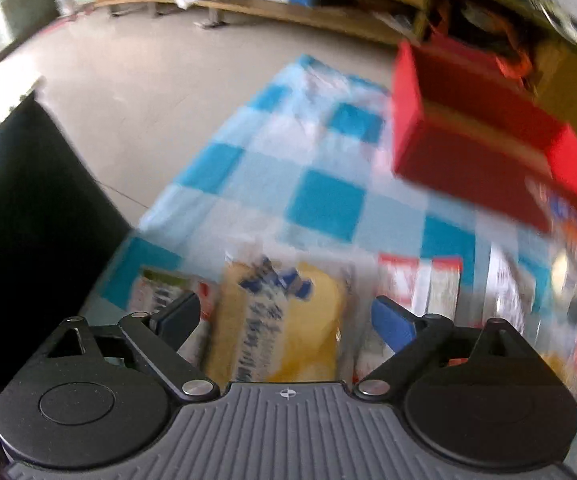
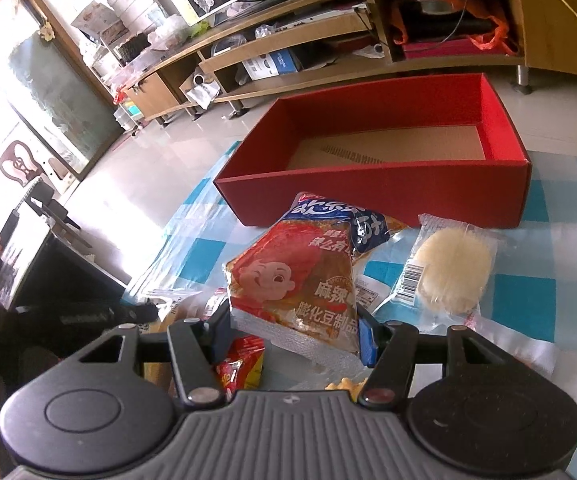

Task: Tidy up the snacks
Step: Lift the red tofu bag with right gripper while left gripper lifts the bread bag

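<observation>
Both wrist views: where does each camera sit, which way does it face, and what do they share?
Left wrist: behind the open left gripper, looking over a yellow snack bag; its fingers show.
Right wrist: behind the right gripper, clamping an orange snack pouch; its fingers show.
Shared: red box and checkered cloth.

Snack packet (image 2: 300,276) lies before the box (image 2: 376,196), rice cracker (image 2: 450,272) rightward.
</observation>
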Demonstrator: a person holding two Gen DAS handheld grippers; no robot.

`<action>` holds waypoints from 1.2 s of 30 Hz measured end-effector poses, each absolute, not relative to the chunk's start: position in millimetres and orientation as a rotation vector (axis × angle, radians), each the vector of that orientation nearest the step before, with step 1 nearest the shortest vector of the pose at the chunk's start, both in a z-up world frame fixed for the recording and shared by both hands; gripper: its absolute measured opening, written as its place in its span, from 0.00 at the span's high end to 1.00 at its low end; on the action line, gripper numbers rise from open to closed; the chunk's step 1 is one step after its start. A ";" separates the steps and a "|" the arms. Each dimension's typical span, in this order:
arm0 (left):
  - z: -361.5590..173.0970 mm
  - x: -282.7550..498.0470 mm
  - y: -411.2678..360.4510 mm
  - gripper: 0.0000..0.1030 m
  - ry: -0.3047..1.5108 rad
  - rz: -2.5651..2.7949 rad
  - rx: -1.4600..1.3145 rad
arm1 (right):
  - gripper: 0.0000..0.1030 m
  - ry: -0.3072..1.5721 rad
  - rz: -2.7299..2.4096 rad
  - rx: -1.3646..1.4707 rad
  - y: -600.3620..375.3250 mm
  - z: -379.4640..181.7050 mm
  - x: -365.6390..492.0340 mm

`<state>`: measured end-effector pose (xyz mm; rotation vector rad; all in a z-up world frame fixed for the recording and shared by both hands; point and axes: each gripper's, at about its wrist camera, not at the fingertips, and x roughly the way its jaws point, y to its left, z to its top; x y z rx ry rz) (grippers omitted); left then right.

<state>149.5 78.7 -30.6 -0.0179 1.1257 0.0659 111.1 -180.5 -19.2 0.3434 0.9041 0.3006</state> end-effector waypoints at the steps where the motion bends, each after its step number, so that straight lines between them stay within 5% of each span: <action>1: -39.3 150.5 74.1 0.09 1.145 0.089 0.016 | 0.46 0.904 0.301 0.345 -180.6 -19.3 111.1; 4: -58.6 150.5 54.9 0.11 1.149 0.140 0.153 | 0.46 0.902 0.306 0.349 -180.1 -17.9 111.6; 8: -51.8 147.9 53.7 0.29 1.137 0.126 0.130 | 0.46 0.896 0.319 0.343 -179.5 -16.4 109.3; 27: 17.3 131.2 63.0 0.43 1.053 -0.014 -0.109 | 0.46 0.819 0.347 0.350 -177.3 3.6 102.8; 28: 19.2 131.2 61.5 0.57 1.049 -0.029 -0.119 | 0.46 0.814 0.348 0.352 -177.8 4.4 102.1; 29: 21.9 131.5 59.6 0.85 1.048 -0.071 -0.143 | 0.46 0.810 0.347 0.357 -178.5 5.1 101.6; 33: 26.1 135.5 51.4 0.84 1.038 -0.091 -0.130 | 0.46 0.799 0.342 0.376 -184.2 7.5 102.6; 36: 14.2 139.2 49.8 0.50 1.054 -0.072 -0.088 | 0.46 0.804 0.333 0.384 -186.6 6.6 104.3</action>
